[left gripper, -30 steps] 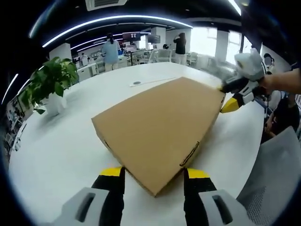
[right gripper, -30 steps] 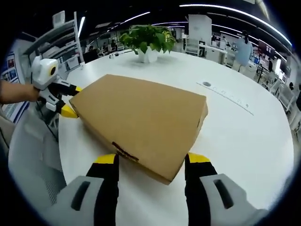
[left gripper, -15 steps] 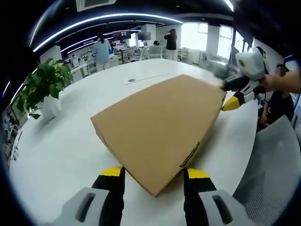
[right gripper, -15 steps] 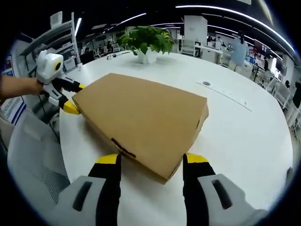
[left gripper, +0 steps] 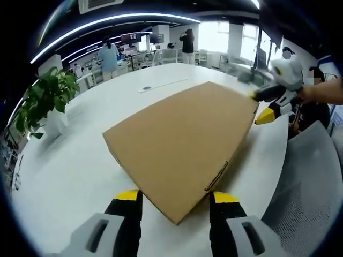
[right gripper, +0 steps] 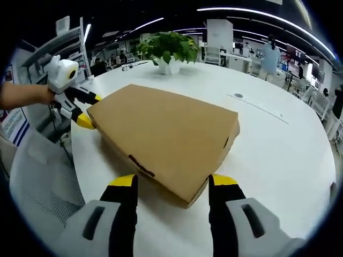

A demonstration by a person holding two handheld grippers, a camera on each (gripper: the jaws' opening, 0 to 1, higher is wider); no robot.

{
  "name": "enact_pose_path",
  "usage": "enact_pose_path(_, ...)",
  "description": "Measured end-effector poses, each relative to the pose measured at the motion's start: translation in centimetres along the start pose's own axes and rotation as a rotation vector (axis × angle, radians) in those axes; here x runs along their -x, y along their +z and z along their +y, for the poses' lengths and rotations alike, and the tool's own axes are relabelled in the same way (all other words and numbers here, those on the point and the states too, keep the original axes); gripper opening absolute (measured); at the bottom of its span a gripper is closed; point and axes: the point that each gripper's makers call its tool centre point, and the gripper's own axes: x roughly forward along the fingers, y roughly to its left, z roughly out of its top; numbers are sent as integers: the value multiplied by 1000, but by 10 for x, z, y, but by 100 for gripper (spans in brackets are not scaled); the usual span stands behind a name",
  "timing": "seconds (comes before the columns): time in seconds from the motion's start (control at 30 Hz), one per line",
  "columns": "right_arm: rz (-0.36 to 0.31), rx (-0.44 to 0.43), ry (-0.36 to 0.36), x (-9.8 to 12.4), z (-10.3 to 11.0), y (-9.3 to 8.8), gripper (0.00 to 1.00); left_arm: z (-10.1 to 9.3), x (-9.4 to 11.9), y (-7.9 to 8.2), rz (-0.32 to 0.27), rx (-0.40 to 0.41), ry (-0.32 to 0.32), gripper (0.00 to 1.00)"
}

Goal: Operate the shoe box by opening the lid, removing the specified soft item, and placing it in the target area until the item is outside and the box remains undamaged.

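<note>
Two grippers flank the flat brown cardboard shoe box point(left gripper: 179, 142) on the white bench point(left gripper: 64, 166), fingers spread wide, holding nothing. Lift your lid corners evenly and gently.

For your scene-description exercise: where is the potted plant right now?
The potted plant stands on the white table beyond the shoe box, at top centre of the right gripper view; in the left gripper view it sits far left.

Bright overhead strip-light, fisheye-warped edges
</note>
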Motion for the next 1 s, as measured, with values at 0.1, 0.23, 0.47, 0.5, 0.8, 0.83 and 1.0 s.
enact_pose_path(0.1, -5, -3, 2, 0, 5, 0, 49, 2, 3, -2, 7, -7, -5, 50)
enact_pose_path(0.23, -9, -5, 3, -2, 12, 1, 49, 7, 8, -7, 20, -22, -15, 50)
enact_pose_path(0.47, -17, -9, 15, -6, 27, 4, 48, 19, 13, -14, 43, -44, -23, 50)
enact_pose_path(0.5, -19, -9, 17, -7, 29, 5, 48, 21, 14, -15, 47, -50, -22, 50)
enact_pose_path(0.8, -26, 10, 35, -14, 46, 9, 45, 36, 21, -26, 72, -64, -13, 50)
enact_pose_path(0.83, -28, 7, 36, -14, 47, 10, 45, 36, 21, -27, 73, -63, -13, 50)
enact_pose_path(1.0, -29, 13, 41, -17, 53, 11, 43, 42, 24, -33, 75, -45, -8, 49)
